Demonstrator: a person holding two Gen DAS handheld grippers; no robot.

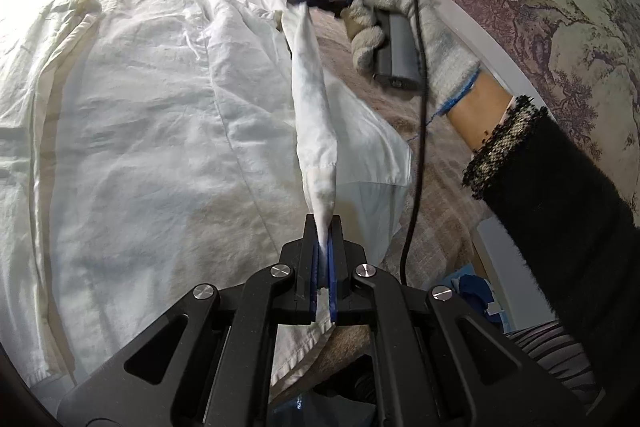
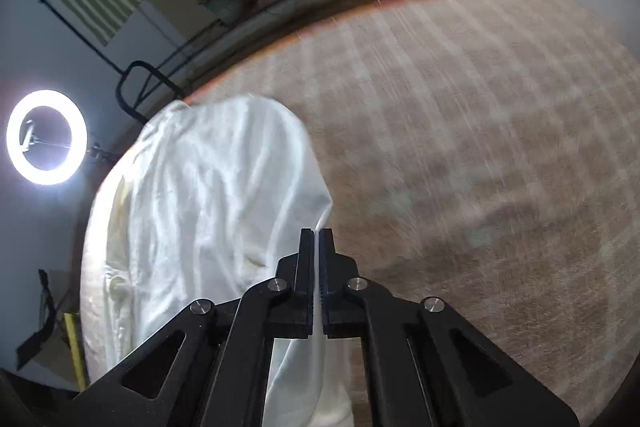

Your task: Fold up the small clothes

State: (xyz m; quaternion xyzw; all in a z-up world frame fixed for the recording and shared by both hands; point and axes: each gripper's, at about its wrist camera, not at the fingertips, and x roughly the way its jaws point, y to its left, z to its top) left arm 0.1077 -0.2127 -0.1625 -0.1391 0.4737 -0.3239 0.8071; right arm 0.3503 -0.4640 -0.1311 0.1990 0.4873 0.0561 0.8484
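Hand-held gripper left (image 1: 325, 227) and right (image 2: 317, 235) each pinch our white shirt's (image 1: 160, 107) edge, stretching it taut above the counter (image 2: 480, 147) for folding over.

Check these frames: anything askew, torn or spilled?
Nothing damaged or spilled. The white garment is wrinkled on the plaid cloth, one edge stretched between the left hand-held gripper and the right hand-held gripper, as expected mid-fold.

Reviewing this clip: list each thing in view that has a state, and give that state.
White garment: mostly spread flat on the bed, one edge lifted taut between both grippers.
Left gripper: shut on the garment edge.
Right gripper: shut on the garment edge.
Ring light: on.
Plaid bed cover: laid flat under the garment.
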